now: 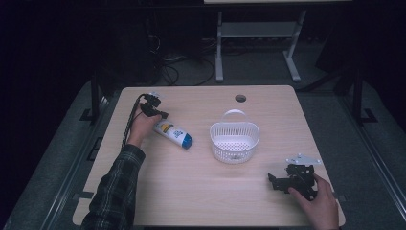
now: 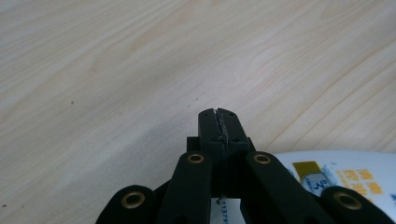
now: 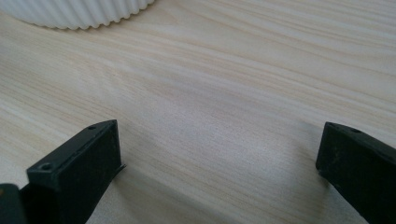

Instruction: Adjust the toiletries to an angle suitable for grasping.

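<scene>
A pale wood-grain table (image 1: pixel 191 191) stands in a dark room over grey floor. Left of the ribbed white plastic basket (image 1: pixel 234 141) lies a smooth white bottle (image 1: pixel 173 133), blue-capped, touching the left gripper (image 1: pixel 158 113), jaws pressed together. The right gripper (image 3: pixel 219 154) gapes wide near the basket.

High view looks down on your whole table (image 1: pixel 201 191) from your side, facing forward. Left gripper view sits very close to the wood, bottle (image 2: pixel 345 172) at lower right. Right gripper view hugs the tabletop too, basket (image 3: pixel 79 11) at upper left; both also appear in the high view.
</scene>
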`<state>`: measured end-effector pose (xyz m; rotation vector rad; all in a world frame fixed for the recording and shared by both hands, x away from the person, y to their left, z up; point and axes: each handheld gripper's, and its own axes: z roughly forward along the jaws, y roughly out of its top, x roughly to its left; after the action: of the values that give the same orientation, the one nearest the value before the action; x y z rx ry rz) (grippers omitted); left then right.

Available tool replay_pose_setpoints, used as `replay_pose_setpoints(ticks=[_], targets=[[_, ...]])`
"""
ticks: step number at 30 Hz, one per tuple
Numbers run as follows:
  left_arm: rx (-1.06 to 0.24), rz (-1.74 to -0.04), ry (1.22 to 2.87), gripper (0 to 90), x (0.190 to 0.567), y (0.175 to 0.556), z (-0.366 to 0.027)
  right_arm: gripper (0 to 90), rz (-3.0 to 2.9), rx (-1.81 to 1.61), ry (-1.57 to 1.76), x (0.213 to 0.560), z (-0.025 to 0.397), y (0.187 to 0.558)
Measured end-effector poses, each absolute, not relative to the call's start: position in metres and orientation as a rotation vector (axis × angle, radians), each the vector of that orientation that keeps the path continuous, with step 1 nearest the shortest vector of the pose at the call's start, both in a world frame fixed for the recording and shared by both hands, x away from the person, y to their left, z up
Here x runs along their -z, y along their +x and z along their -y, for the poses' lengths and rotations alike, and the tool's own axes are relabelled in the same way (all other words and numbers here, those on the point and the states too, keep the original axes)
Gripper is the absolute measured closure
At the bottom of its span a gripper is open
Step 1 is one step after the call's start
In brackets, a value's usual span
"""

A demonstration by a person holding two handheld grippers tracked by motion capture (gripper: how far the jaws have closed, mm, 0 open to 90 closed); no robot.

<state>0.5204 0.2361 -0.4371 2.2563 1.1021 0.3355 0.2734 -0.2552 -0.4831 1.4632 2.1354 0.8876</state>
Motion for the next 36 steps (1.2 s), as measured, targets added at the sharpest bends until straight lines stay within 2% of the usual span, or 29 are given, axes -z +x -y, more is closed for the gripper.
replay_pose_setpoints(ticks=[36], targets=[[-0.258,-1.121,2.247,90.0,0.447,0.484,-0.253,0.0,-2.133,-0.888,1.463,0.483,0.255,0.274]])
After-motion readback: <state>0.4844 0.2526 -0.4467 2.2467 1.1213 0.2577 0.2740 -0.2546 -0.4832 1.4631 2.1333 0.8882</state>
